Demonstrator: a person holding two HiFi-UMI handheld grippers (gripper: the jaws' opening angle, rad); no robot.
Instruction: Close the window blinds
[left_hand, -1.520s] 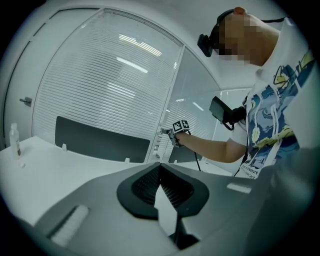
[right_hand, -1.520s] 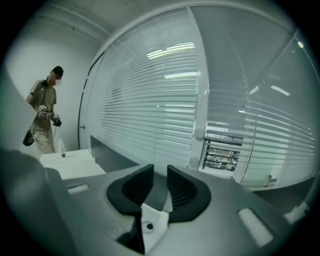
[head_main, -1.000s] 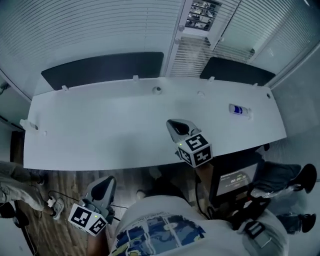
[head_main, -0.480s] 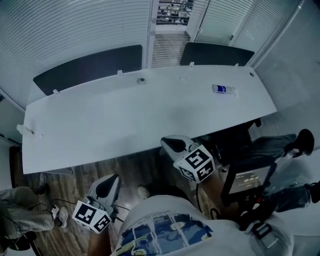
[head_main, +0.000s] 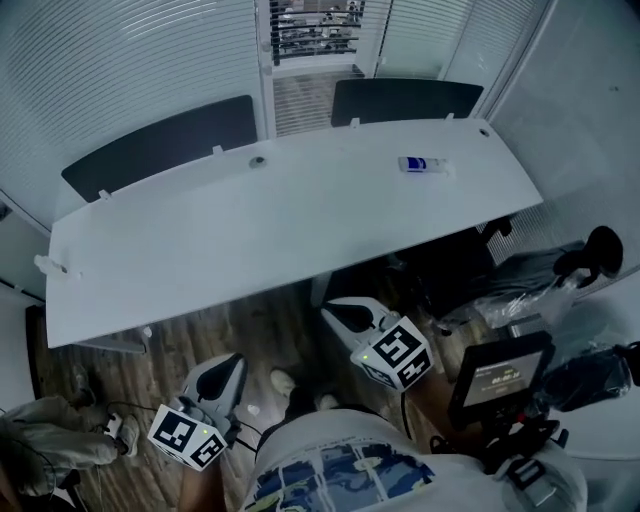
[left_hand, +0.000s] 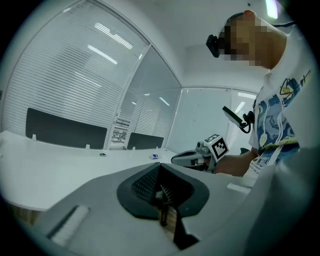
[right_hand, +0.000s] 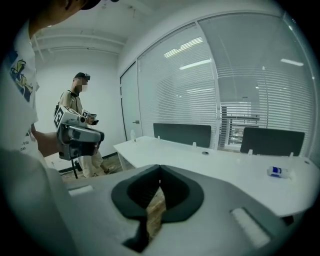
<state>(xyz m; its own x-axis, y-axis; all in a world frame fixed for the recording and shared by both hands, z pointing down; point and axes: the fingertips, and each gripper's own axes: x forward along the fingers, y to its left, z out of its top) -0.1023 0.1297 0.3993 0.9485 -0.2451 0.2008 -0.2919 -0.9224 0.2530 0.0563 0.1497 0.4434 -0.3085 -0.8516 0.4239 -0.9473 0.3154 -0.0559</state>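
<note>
Head view: your left gripper (head_main: 222, 368) and right gripper (head_main: 335, 312), both pressed together and empty, hang short of the desk (head_main: 250, 230). The window blinds (head_main: 130, 70) lie well ahead beyond it, untouched, with one narrow section apparently open.

Right gripper (right_hand: 159, 172) jaws together, empty; white desk (right_hand: 215, 160), blinds (right_hand: 185, 85) beyond.

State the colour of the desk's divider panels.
Dark, near black; the divider panels show best in head view.
</note>
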